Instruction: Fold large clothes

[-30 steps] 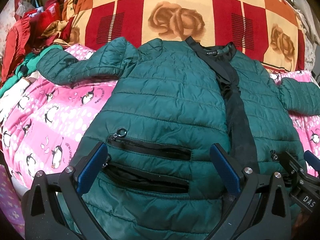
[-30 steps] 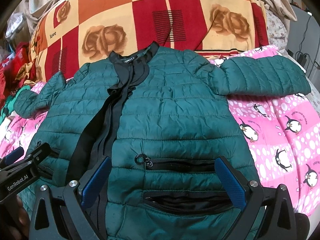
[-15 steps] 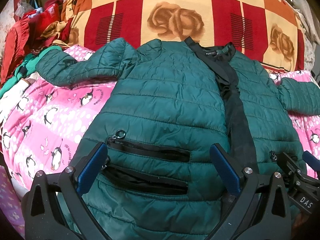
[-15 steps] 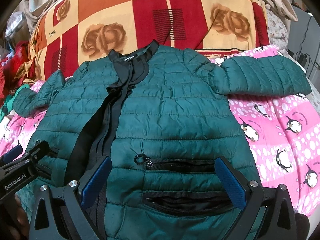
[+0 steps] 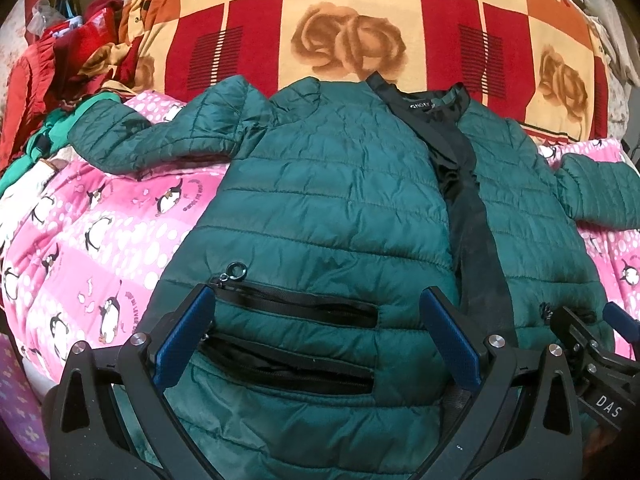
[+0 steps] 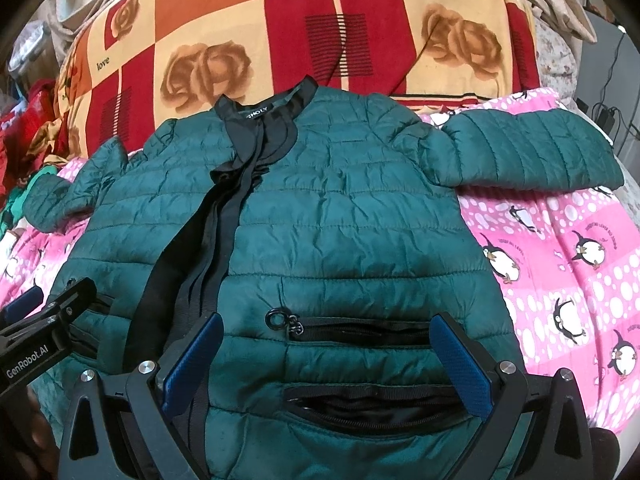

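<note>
A dark green quilted jacket (image 5: pixel 328 200) lies flat, front up, on a pink penguin blanket (image 5: pixel 100 232), sleeves spread out to both sides. Its black zipper placket runs down the middle. It also shows in the right wrist view (image 6: pixel 352 208). My left gripper (image 5: pixel 316 340) is open over the jacket's left pocket zippers near the hem, holding nothing. My right gripper (image 6: pixel 328 360) is open over the right pocket zippers near the hem, holding nothing. Each gripper shows at the edge of the other's view: the right one (image 5: pixel 592 344) and the left one (image 6: pixel 44 320).
A red, orange and cream rose-patterned quilt (image 5: pixel 360 32) is bunched behind the collar. A pile of red and green clothes (image 5: pixel 52 80) sits at the far left. The pink blanket (image 6: pixel 568 272) extends right of the jacket. Cables (image 6: pixel 608 112) hang at the far right.
Both grippers have shifted very slightly; the jacket lies the same. Both stay open.
</note>
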The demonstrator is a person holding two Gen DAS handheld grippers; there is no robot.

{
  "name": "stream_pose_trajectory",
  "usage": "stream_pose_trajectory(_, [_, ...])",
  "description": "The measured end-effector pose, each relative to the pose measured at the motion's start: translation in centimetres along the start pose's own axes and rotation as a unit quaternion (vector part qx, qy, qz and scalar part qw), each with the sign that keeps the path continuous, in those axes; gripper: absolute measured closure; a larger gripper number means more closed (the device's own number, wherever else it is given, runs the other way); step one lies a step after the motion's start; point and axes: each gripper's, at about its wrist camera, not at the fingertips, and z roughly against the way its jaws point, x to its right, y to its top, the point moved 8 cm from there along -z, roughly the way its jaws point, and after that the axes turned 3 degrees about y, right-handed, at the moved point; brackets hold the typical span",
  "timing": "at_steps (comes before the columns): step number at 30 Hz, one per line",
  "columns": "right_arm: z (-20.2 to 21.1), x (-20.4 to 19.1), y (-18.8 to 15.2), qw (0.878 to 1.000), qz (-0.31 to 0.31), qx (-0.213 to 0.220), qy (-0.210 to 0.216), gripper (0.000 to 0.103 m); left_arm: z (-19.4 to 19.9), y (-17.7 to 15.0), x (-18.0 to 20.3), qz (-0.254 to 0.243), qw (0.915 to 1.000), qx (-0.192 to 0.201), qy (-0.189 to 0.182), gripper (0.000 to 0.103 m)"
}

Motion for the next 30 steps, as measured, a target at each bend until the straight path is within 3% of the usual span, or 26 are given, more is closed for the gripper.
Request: stream_pose_trajectory(30, [-1.0,0.5,1.9,1.0,0.004,-0.002,-0.009,0.0,-0.7,2.6,-0.8,0.003,0.9999,0.013,0.011,0.001])
